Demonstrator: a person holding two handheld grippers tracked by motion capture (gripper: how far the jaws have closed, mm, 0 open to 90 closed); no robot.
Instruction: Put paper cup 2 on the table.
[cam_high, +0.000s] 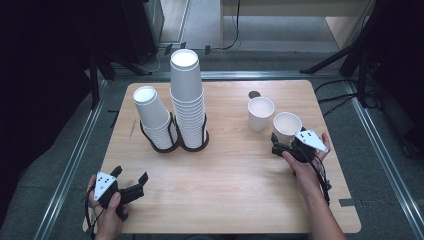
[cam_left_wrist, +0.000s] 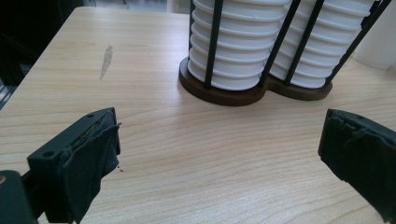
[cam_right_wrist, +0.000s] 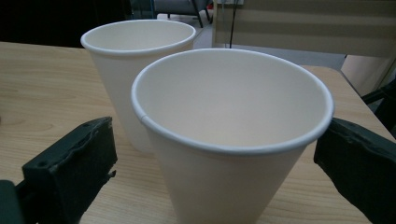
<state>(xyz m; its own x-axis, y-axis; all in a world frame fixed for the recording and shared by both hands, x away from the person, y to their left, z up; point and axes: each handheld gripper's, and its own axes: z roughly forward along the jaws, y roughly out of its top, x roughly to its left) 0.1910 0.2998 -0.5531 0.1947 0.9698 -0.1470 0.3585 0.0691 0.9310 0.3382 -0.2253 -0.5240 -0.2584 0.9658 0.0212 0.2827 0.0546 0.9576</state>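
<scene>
**Right tool spread around the nearer paper cup**

The nearer paper cup (cam_right_wrist: 232, 140) is plain white card, tapering from a wide rolled rim down to a narrower base, with a smooth matt wall and an empty cream-white inside. A faint seam shows at the rim on its left in the right gripper view. It stands upright on the wooden bench (cam_high: 235, 175), toward the right side, just beside a second paper cup (cam_high: 260, 113) of the same make, which stands a little farther from the person and to the left.

The right tool (cam_high: 283, 143) has its jaws spread wide, one on each side of the nearer cup. The right pad sits close under the rim; whether it touches I cannot tell. The left pad stands clear of the wall.

The left tool (cam_high: 131, 176) rests low at the near left of the bench with its jaws spread wide and bare wood between them. It faces a dark two-well cup holder (cam_left_wrist: 243, 91), where two stacks of upturned white cups (cam_high: 186, 95) stand inside thin black upright rods, the right stack taller than the left
</scene>
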